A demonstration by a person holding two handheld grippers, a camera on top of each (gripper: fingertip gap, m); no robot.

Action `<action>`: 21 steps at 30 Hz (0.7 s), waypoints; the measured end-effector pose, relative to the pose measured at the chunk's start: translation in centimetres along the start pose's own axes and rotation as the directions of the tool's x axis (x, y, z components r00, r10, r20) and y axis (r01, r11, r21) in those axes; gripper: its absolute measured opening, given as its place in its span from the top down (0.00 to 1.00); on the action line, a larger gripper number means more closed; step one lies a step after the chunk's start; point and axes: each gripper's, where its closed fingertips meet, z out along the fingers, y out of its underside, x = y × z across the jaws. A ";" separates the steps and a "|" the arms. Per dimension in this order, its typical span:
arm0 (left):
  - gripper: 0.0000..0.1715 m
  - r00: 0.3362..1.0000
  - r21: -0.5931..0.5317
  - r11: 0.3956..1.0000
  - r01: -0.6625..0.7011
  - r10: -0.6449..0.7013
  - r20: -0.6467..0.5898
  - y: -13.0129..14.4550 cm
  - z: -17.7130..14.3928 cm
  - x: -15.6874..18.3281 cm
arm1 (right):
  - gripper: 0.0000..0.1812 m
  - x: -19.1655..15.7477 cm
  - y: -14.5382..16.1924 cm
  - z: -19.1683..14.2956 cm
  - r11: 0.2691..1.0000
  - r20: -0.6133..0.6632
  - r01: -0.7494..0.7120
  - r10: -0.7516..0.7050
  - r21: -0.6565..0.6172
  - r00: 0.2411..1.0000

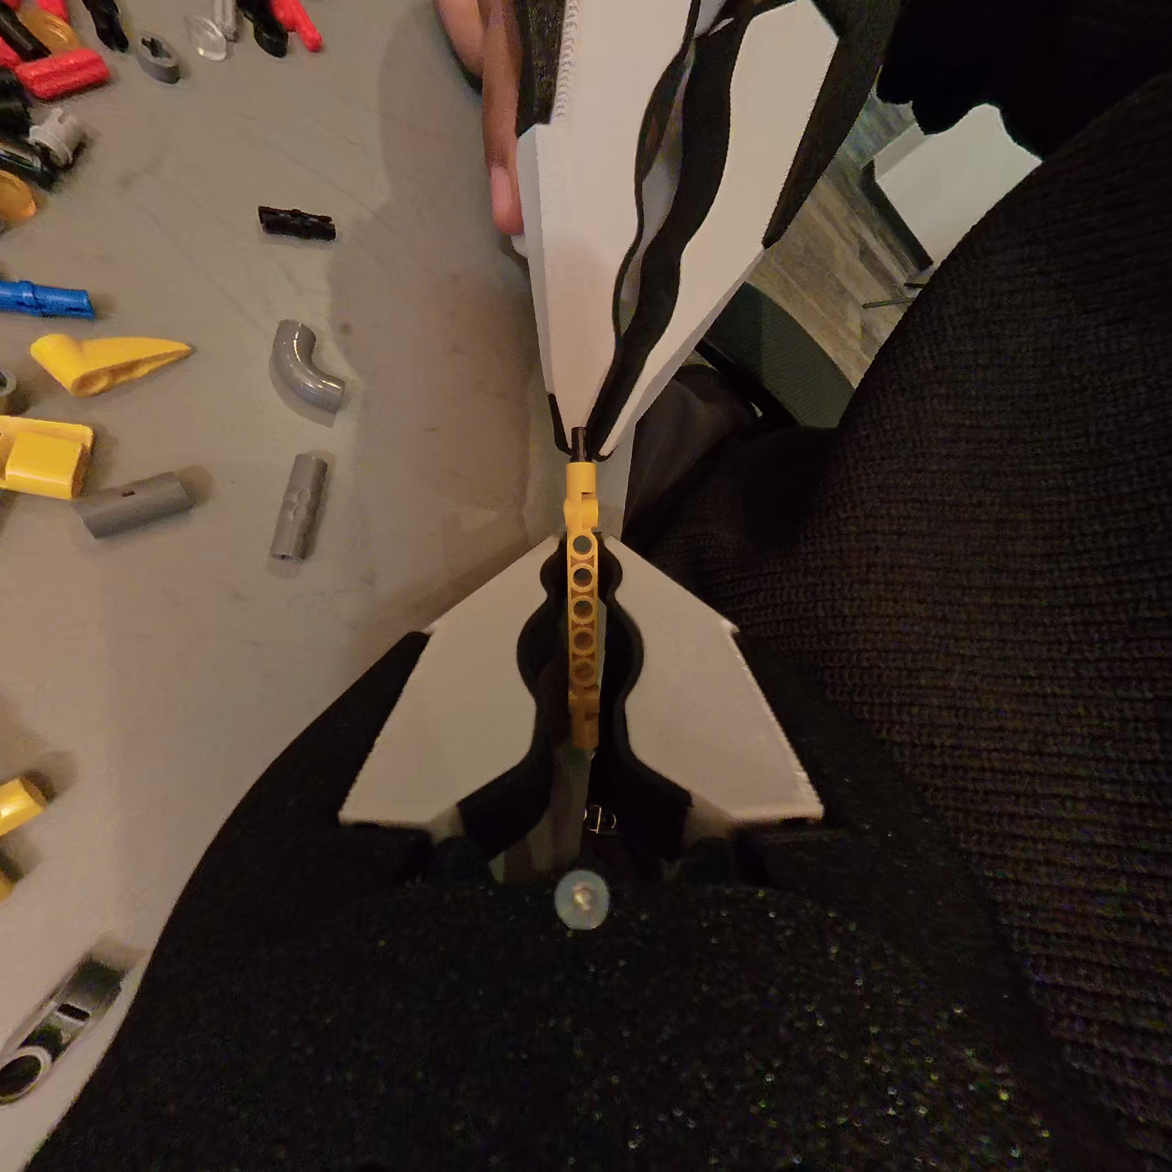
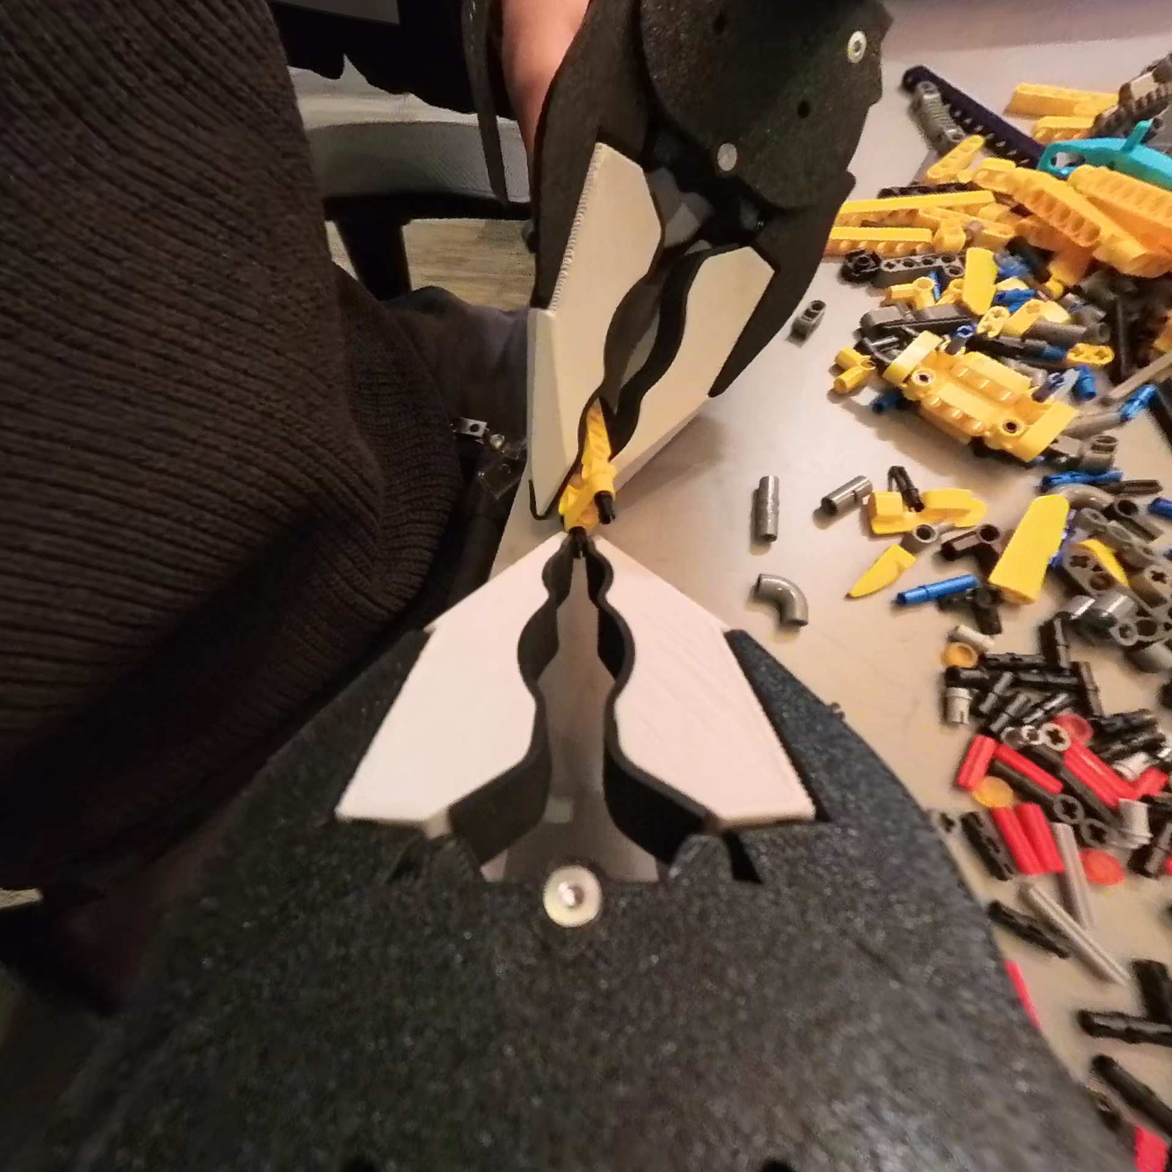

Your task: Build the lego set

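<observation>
Left gripper (image 1: 582,552) of white plastic, jaws pinching long yellow holed plastic beam (image 1: 581,609). Right gripper (image 2: 578,545), jaws pressed on short black plastic pin (image 1: 578,442) at beam's far tip. Beside beam: grey tabletop (image 1: 190,602) bearing grey plastic elbow tube (image 1: 304,371).

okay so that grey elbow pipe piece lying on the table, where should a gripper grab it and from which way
Probably on one straight leg of the grey elbow piece, coming from above with one finger on each side of the tube. It lies flat on the table with open space around it; the curved corner would likely slip between the fingers.
</observation>
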 end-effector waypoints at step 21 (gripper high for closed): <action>0.97 0.996 0.018 0.999 -0.049 0.047 0.079 0.0 0.1 0.0 | 0.80 0.2 -2.0 -1.3 0.981 -0.143 -0.097 0.122 0.170 0.982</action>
